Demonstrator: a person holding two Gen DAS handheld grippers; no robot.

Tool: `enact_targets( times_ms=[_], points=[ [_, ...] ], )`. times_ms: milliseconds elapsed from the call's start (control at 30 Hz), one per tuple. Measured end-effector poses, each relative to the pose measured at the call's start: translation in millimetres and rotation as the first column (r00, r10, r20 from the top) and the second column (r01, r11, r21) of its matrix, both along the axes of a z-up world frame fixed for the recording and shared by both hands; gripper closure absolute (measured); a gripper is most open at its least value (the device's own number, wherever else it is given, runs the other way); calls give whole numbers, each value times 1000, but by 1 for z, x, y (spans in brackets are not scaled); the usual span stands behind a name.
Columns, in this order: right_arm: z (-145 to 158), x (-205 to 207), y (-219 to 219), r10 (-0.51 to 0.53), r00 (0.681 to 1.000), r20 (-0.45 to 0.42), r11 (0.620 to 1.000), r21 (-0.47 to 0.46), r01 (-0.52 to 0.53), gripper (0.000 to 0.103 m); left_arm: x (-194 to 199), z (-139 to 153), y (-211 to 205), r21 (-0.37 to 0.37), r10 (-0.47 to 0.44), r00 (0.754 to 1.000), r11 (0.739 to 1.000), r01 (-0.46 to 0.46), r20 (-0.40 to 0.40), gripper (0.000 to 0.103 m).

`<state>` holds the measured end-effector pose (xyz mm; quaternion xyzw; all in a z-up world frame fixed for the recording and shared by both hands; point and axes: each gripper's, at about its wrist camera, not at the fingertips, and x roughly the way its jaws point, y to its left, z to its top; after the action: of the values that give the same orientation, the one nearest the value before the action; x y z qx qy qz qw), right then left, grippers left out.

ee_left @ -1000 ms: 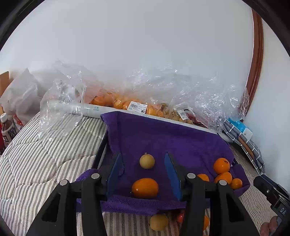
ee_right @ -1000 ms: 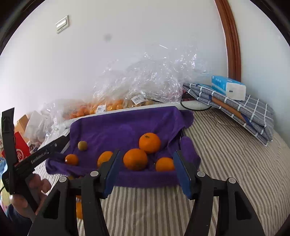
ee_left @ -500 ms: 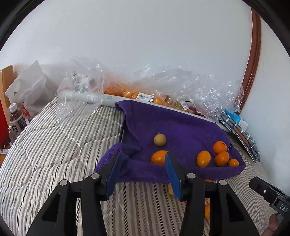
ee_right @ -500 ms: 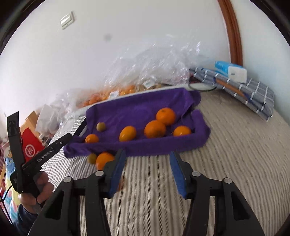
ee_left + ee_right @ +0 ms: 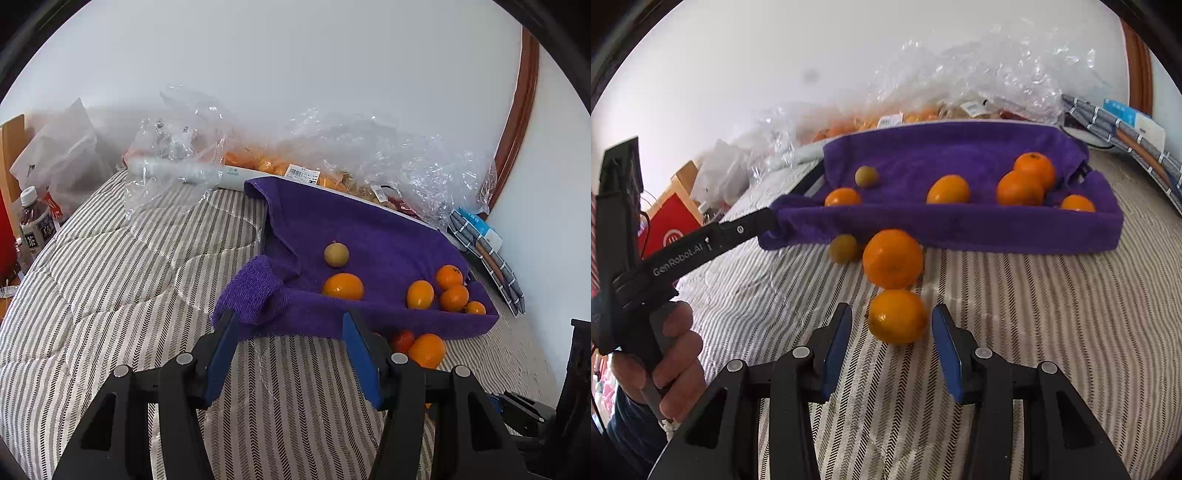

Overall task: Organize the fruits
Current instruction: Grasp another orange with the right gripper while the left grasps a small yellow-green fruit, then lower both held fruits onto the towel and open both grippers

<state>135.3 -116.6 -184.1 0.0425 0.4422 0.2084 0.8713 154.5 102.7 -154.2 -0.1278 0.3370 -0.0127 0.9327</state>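
A striped quilt (image 5: 1015,314) covers the whole working surface, its herringbone bands running toward the white wall. Along that wall lie crumpled clear plastic bags (image 5: 990,74) with packaged fruit inside, and a folded checked cloth (image 5: 1126,136) sits at the far right with a tissue pack (image 5: 1134,120) on top. A purple towel (image 5: 960,225), draped over a shallow tray so that its edges form a low wall, holds five oranges and one small yellow-brown fruit (image 5: 866,176); among them a large orange (image 5: 1019,188) rests against its neighbour near the right end. Outside the towel, on the quilt just before its front wall, lie a big orange (image 5: 893,258), a second small yellow-brown fruit (image 5: 843,248) beside it, and nearest the camera a small orange (image 5: 897,316). The right gripper (image 5: 892,339) points down at this small orange, which sits between its blue pads; its jaws are closing, with a visible gap on each side of the fruit. The left gripper (image 5: 290,350), held by a hand (image 5: 670,354), reaches to the towel's left corner; its jaws are opening, with nothing between them but quilt and towel edge. A bottle (image 5: 35,221) stands at the far left.
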Motion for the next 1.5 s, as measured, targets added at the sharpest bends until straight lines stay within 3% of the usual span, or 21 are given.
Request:
enact_targets(
  times_ms=[100, 267, 467, 567, 667, 800, 933, 1167, 1500],
  points=[
    [-3, 5, 7, 6, 1000, -13, 1000, -23, -6, 66, 1, -1, -3, -1, -17, 1000, 1000, 17, -5, 48],
    [-1, 2, 4, 7, 1000, 12, 999, -47, -7, 66, 2, -2, -6, -12, -62, 998, 998, 62, -18, 48],
    [7, -8, -34, -24, 996, 83, 995, -95, 32, 66, 2, -4, -30, 32, -164, 986, 986, 165, -27, 48],
    [8, -7, -57, -33, 995, 91, 995, -93, 42, 66, 12, -10, -40, 18, -200, 976, 979, 203, -83, 48],
    [6, -1, -78, -58, 996, 74, 996, -67, 63, 66, 20, -15, -47, -1, -207, 971, 978, 208, -119, 54],
    [4, 5, -94, -76, 996, 47, 997, 13, 76, 66, 30, -20, -61, 29, -187, 969, 981, 194, -160, 67],
    [6, 2, -86, -41, 997, 68, 999, -5, 41, 66, 34, -23, -75, 62, -210, 960, 972, 225, -187, 75],
    [6, 4, -91, -45, 997, 61, 998, 37, 43, 66, 35, -23, -73, 21, -229, 957, 971, 236, -175, 79],
    [8, 1, -100, -112, 991, 77, 993, 56, 108, 66, 15, -10, -55, -61, -189, 980, 981, 185, -58, 79]
  ],
)
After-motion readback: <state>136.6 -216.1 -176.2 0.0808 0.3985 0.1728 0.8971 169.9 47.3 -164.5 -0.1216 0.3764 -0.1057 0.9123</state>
